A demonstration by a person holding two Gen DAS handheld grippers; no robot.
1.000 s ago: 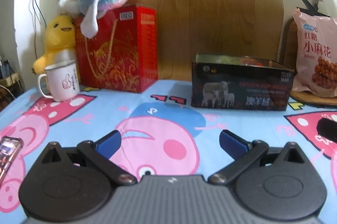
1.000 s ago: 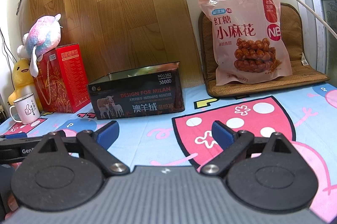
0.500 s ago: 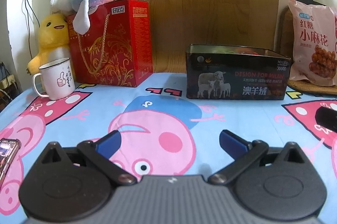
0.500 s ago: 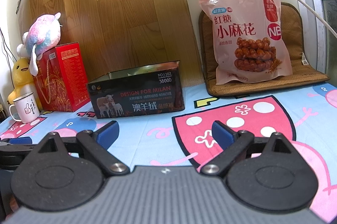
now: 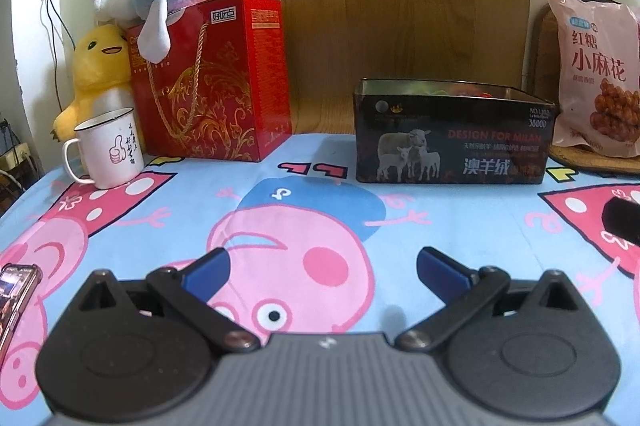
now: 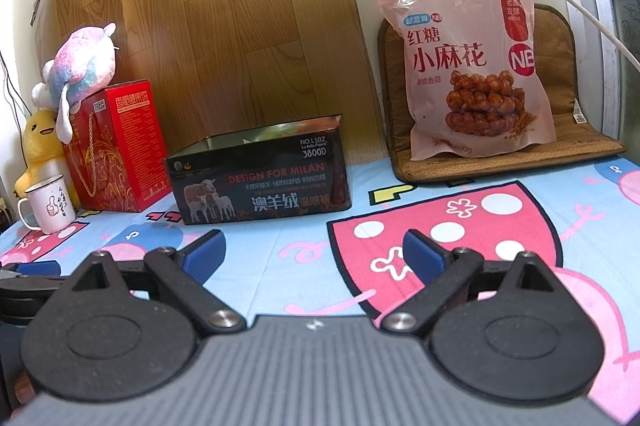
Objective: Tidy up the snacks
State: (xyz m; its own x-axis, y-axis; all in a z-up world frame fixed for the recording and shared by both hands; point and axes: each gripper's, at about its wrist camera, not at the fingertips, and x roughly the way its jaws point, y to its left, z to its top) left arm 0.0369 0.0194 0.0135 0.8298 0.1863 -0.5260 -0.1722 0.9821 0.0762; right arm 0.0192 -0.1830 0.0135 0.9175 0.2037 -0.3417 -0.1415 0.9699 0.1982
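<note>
pink snack bag (image 6: 472, 73) upright on mat, open black box (image 6: 260, 171)

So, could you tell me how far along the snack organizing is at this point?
Some items already show inside the black box. Nothing is in hand: the left gripper and right gripper are both open and empty. The pink snack bag remains upright on the brown mat, outside the box.

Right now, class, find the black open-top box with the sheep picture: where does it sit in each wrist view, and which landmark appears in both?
Left wrist view: the black box sits right of centre, at the far edge of the cartoon tablecloth.
Right wrist view: the black box sits left of centre, turned corner-on.
Shared landmark: the red gift box stands to its left in both views.
</note>
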